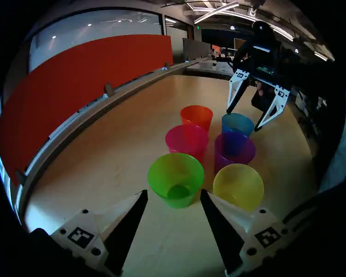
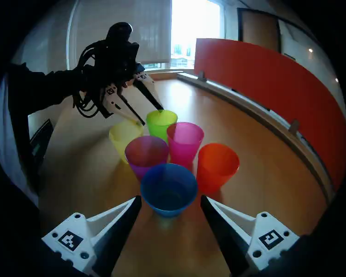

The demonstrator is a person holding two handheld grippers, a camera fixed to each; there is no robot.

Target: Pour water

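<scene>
Left gripper open, tips flanking the green cup, not pressing; right gripper open at the blue cup. Centre up before you close, gently, below the rim; plastic may flex.

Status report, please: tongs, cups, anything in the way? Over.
Left tongs open, at green cup. Right tongs open, at blue cup. Nothing gripped yet. Yellow cup crowds green, purple cup crowds blue.

Both hand-held grippers agape.
</scene>
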